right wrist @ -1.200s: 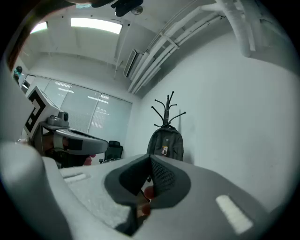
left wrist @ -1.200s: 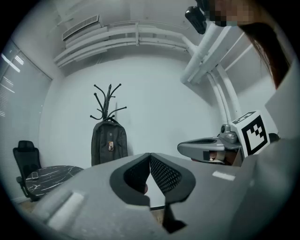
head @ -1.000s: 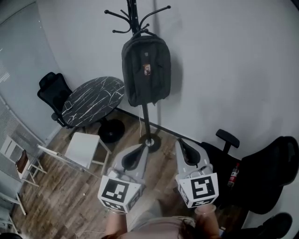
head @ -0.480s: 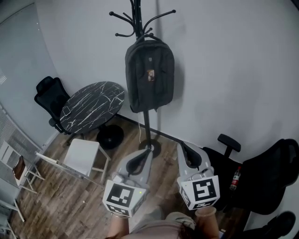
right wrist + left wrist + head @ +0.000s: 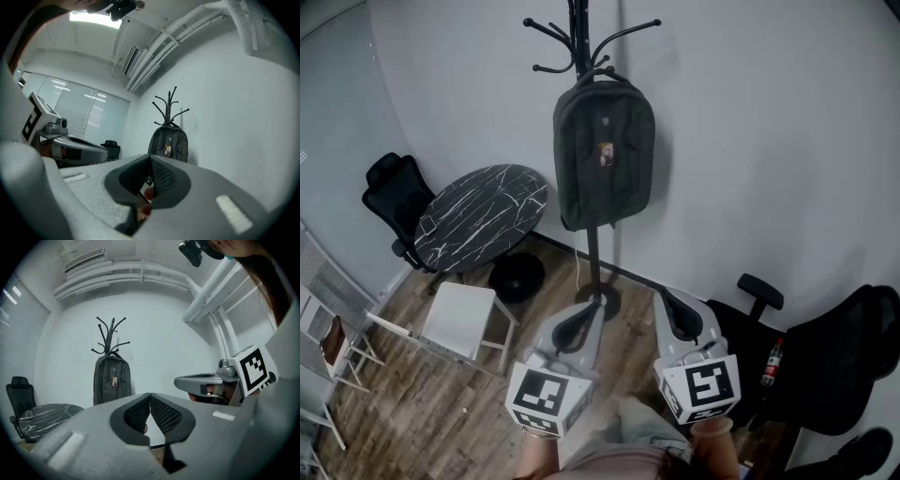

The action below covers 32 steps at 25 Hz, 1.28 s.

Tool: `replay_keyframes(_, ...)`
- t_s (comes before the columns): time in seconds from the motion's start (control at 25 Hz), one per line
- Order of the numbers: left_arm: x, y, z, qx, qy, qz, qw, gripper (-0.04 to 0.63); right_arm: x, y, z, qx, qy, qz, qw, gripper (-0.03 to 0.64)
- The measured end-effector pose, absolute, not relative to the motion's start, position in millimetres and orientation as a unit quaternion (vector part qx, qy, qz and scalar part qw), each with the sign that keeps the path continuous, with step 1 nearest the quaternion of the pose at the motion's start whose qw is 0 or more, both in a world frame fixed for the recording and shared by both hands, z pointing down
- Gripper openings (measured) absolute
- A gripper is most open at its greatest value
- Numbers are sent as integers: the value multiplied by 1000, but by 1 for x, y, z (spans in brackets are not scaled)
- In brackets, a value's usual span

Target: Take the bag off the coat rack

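Nearest the person, the grey left gripper point(image 5: 584, 314) and the grey right gripper point(image 5: 668, 302) are held side by side at about waist level and point forward. Each has its dark ribbed pads pressed together with nothing between them, as both gripper views show.

Just beyond their tips in the head view is the round base of the black metal coat rack point(image 5: 593, 251). A small white square side table point(image 5: 461, 309) and a round black marble-topped table point(image 5: 480, 217) stand off to the left.

Farther on, against the white wall, the dark grey fabric backpack point(image 5: 605, 155) hangs from the rack's upper hooks by its top loop. Which hook carries the loop is hard to make out. Its long axis runs straight down along the pole.

The bag lies ahead of and well above both sets of fingers, well apart from them. It sits roughly between the two grippers' lines, with the left gripper seemingly a little closer to the pole. Reaching the loop will probably call for raising and opening a gripper.
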<state>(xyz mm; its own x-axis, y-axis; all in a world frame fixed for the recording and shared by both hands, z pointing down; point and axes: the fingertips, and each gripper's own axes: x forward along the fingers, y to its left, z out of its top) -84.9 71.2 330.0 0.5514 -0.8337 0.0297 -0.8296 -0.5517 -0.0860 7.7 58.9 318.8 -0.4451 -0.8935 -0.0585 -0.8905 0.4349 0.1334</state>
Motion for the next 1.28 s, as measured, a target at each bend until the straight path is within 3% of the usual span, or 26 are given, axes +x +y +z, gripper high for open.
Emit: replay_keyframes(1.28, -92, -66, 331, -881, 471, -32, 37, 12, 3, -80, 329, 535, -842, -65, 5, 3)
